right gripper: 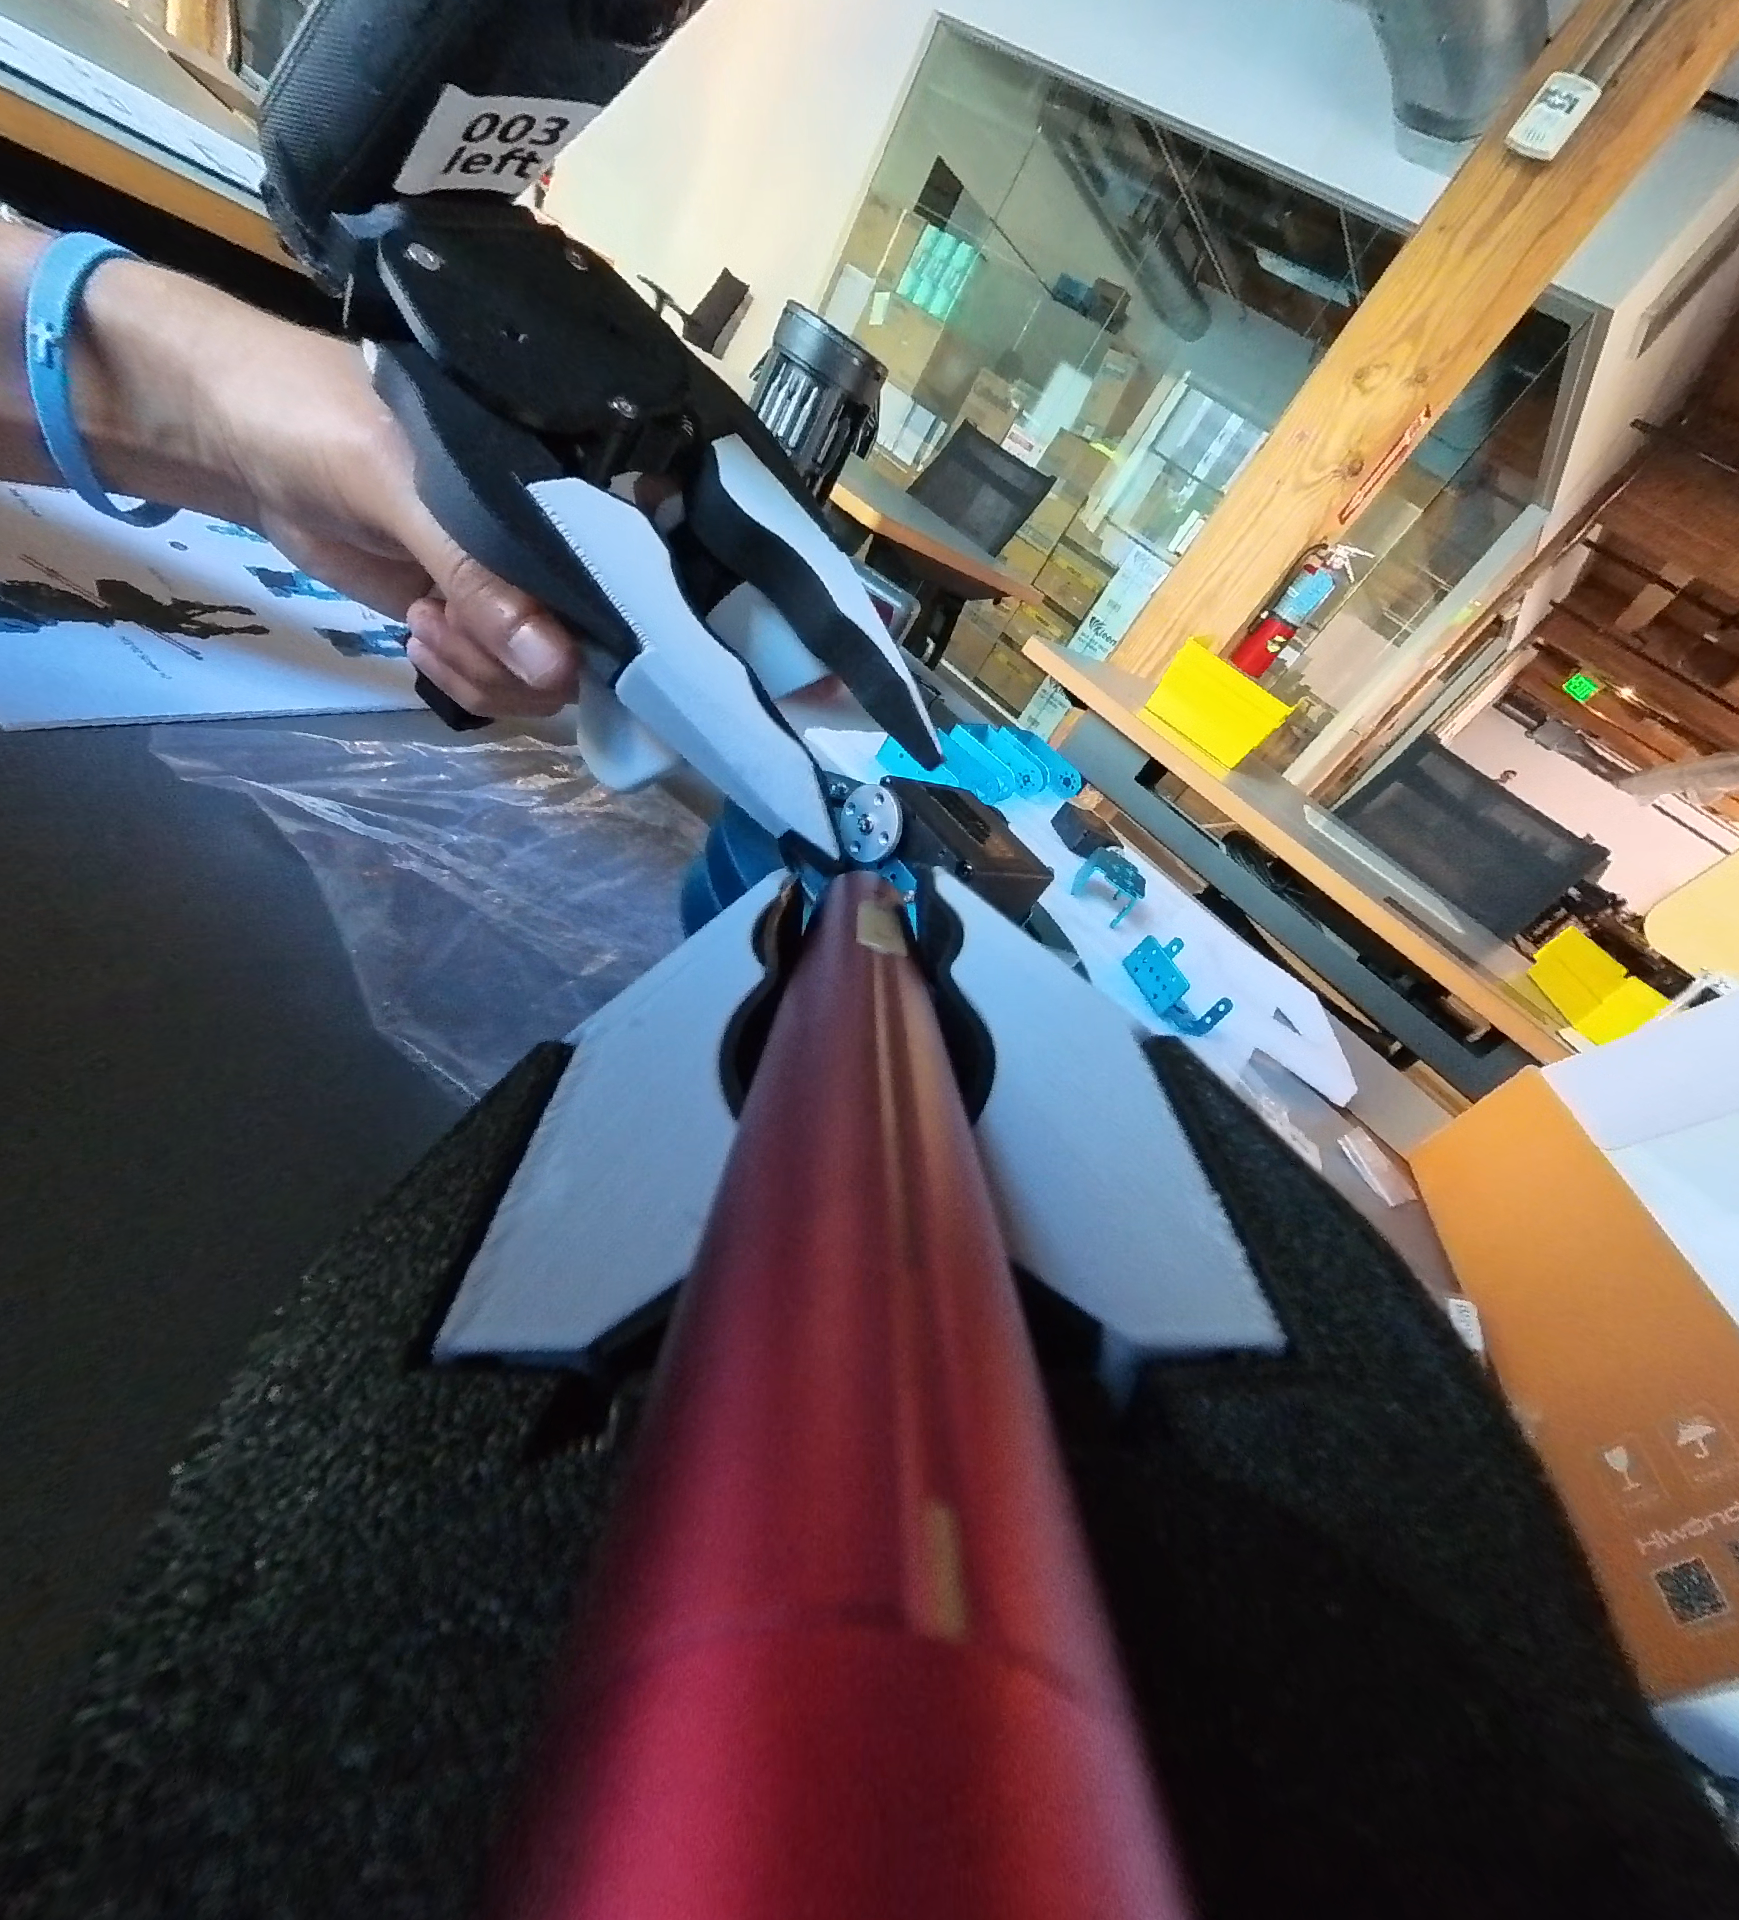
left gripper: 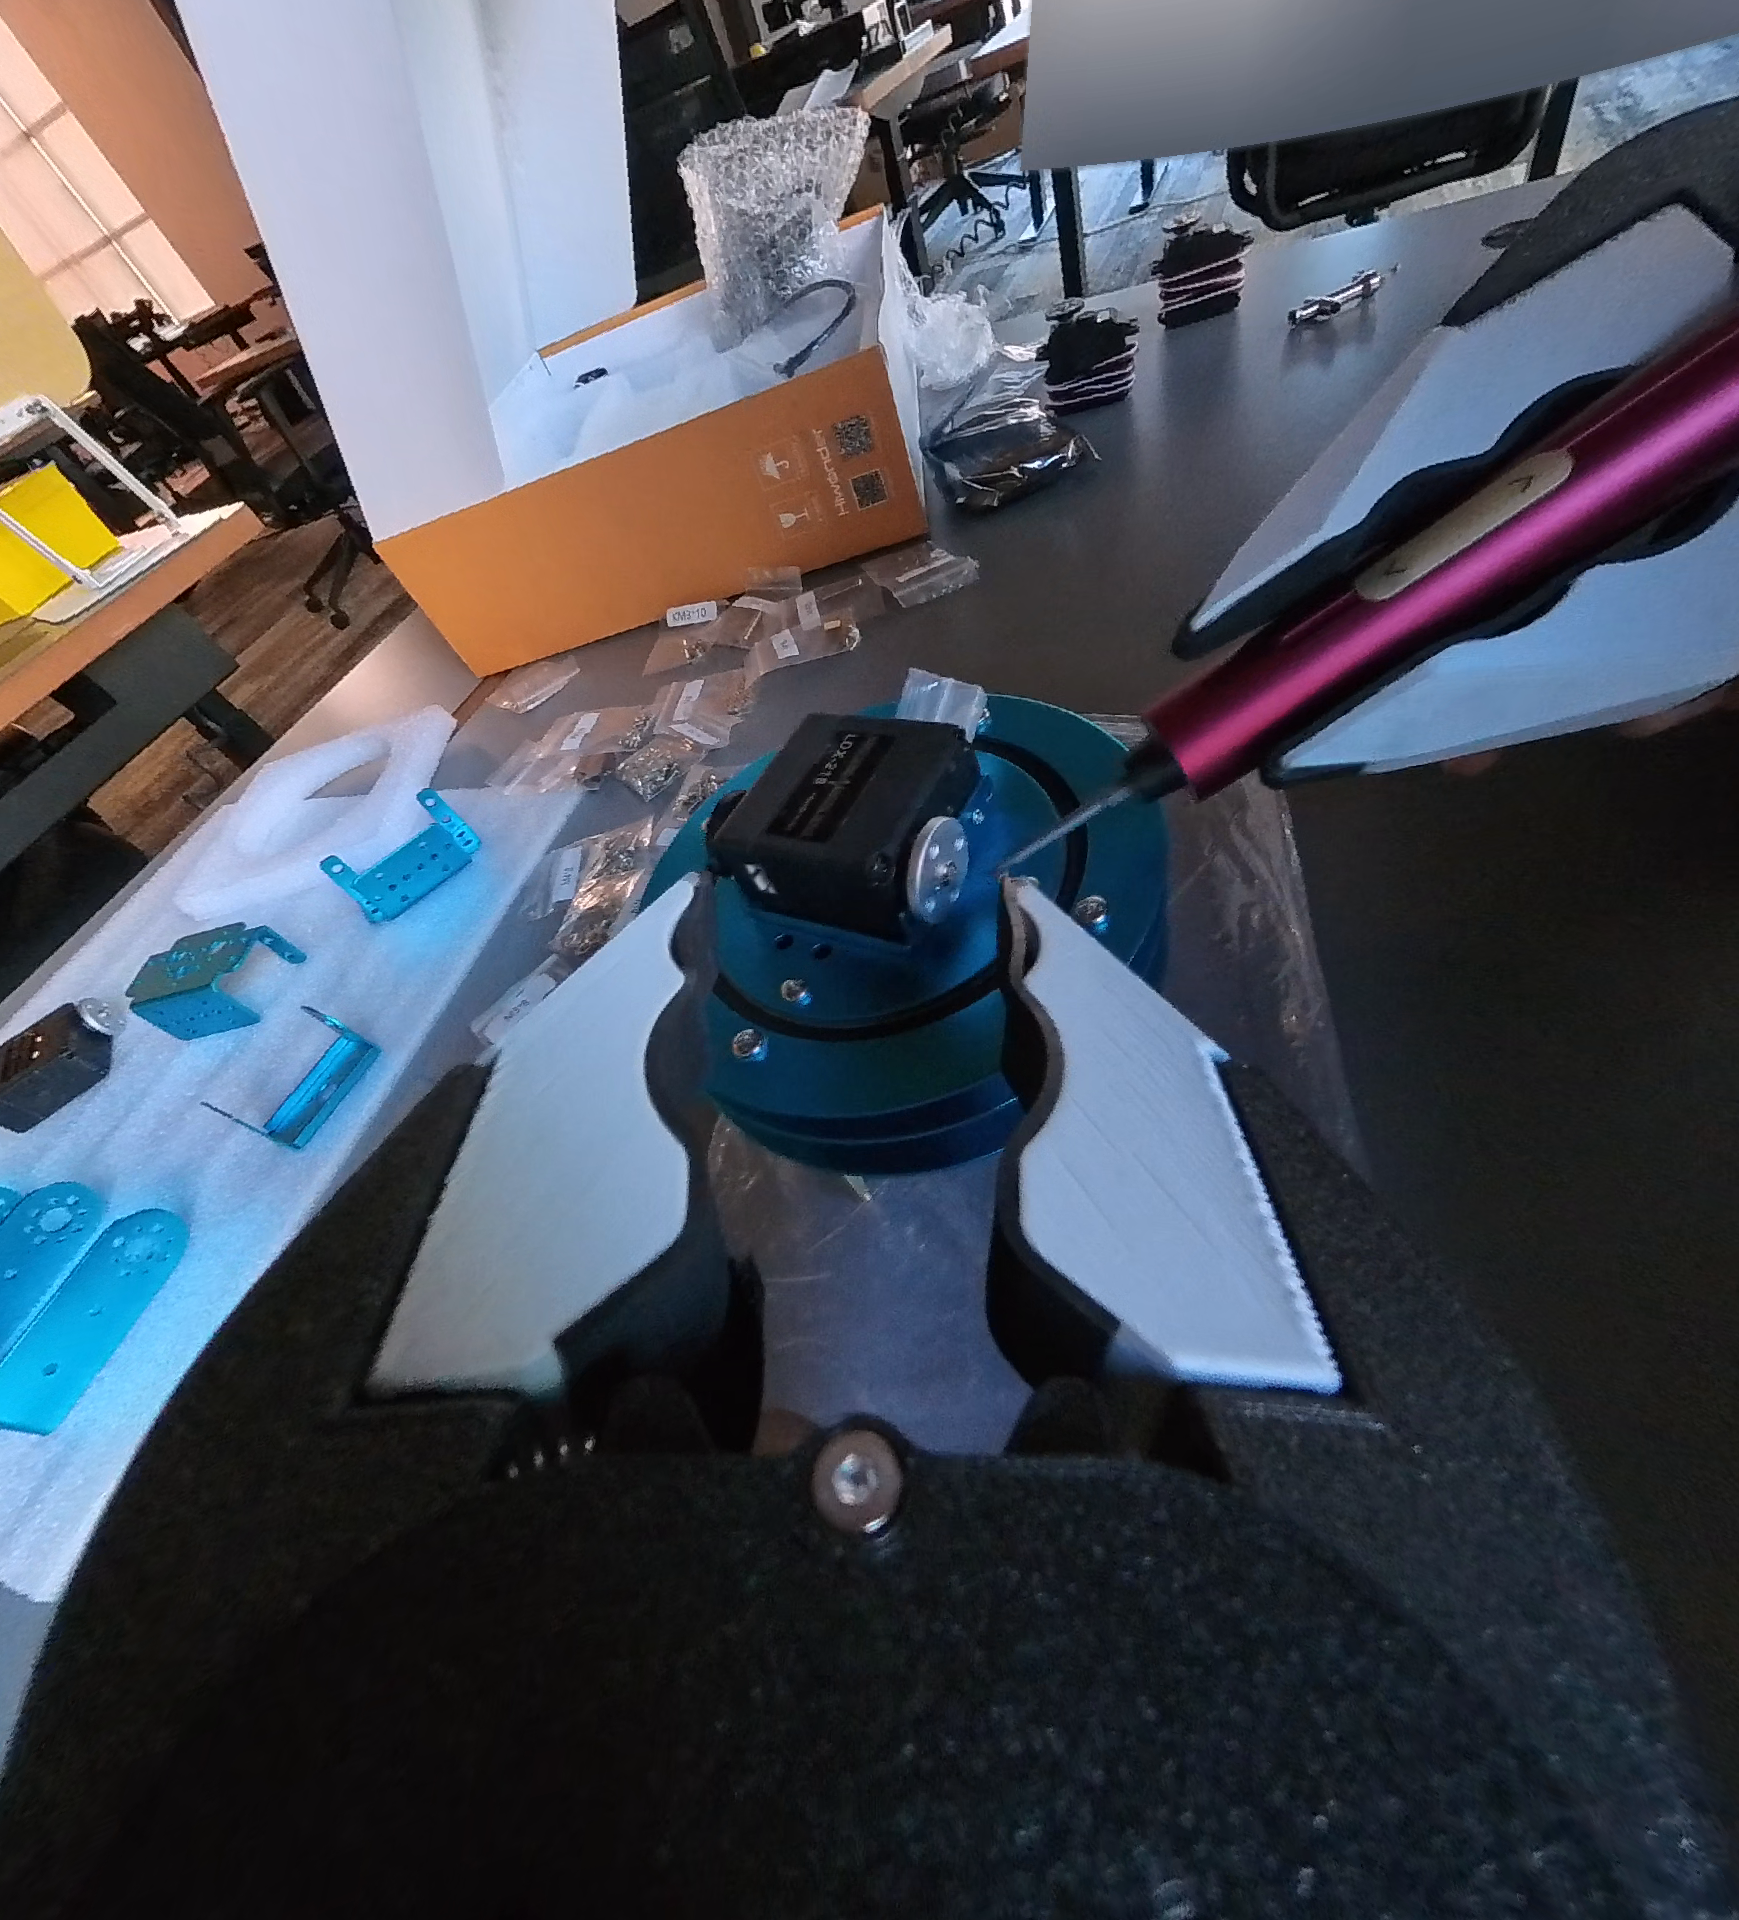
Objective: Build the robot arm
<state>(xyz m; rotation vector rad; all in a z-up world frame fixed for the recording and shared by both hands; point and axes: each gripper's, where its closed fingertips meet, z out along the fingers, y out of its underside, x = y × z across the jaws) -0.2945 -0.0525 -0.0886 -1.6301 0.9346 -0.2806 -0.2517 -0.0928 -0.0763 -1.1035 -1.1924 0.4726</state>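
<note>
My left gripper (left gripper: 860, 888) has its white fingers closed around the raised hub of a round blue metal base (left gripper: 844, 1101), under a black servo (left gripper: 844, 821) with a silver horn (left gripper: 938, 868). My right gripper (left gripper: 1234, 707) is shut on a magenta electric screwdriver (left gripper: 1530, 520). Its thin bit touches the blue bracket beside the horn, close to my left gripper's right fingertip. In the right wrist view the screwdriver (right gripper: 844, 1247) runs forward between my right gripper's (right gripper: 849, 894) fingers toward the horn (right gripper: 870, 821) and servo (right gripper: 969, 842). The left gripper (right gripper: 880, 795), held by a hand (right gripper: 325, 468), reaches in from the upper left.
On the dark table lie an open orange box (left gripper: 657, 520), small bags of screws (left gripper: 636, 748), spare servos (left gripper: 1088, 358) and a white foam sheet (left gripper: 169, 1299) with blue brackets (left gripper: 408, 862) and another servo. Clear plastic film (right gripper: 429, 831) and a printed booklet (right gripper: 117, 613) lie near the base.
</note>
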